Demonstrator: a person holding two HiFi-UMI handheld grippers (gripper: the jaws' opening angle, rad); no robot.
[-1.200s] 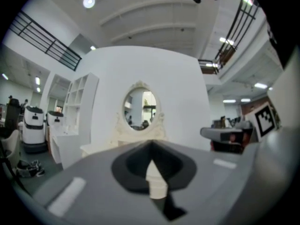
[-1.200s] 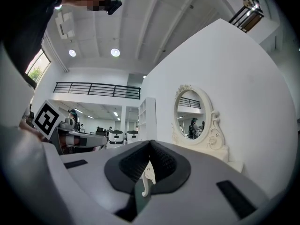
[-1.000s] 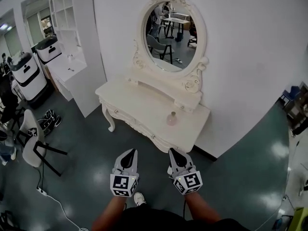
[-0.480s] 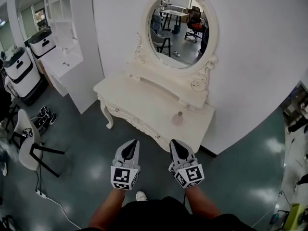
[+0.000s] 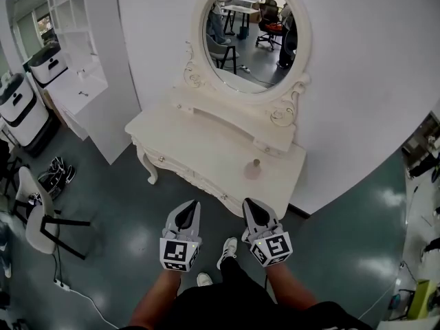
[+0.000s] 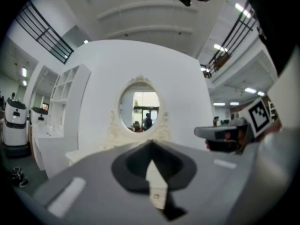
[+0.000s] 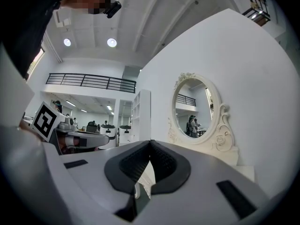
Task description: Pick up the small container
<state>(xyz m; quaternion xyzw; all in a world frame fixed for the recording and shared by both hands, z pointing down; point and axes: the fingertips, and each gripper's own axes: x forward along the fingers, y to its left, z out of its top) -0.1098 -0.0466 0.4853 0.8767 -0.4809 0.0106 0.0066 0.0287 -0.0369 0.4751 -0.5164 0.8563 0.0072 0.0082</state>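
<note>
The small container (image 5: 253, 170), a pale pink bottle with a narrow neck, stands upright near the right front of the cream dressing table (image 5: 199, 146). An oval mirror (image 5: 251, 33) rises behind it. My left gripper (image 5: 188, 207) and right gripper (image 5: 250, 206) hover side by side over the floor, short of the table's front edge and apart from the container. Both point level at the table and both are shut with nothing between their jaws. The left gripper view has the shut gripper (image 6: 151, 143) below the mirror (image 6: 139, 104). In the right gripper view the gripper (image 7: 150, 142) is shut too, and the container is hidden.
A white shelf unit (image 5: 82, 53) stands left of the table, with white machines (image 5: 17, 108) beyond it. A chair (image 5: 34, 208), shoes (image 5: 53, 174) and a floor cable (image 5: 89, 298) lie at the left. The person's shoe (image 5: 227, 250) is between the grippers.
Both grippers and the camera have come closer to the dressing table, staying shut. The person's foot has stepped forward between the grippers.
</note>
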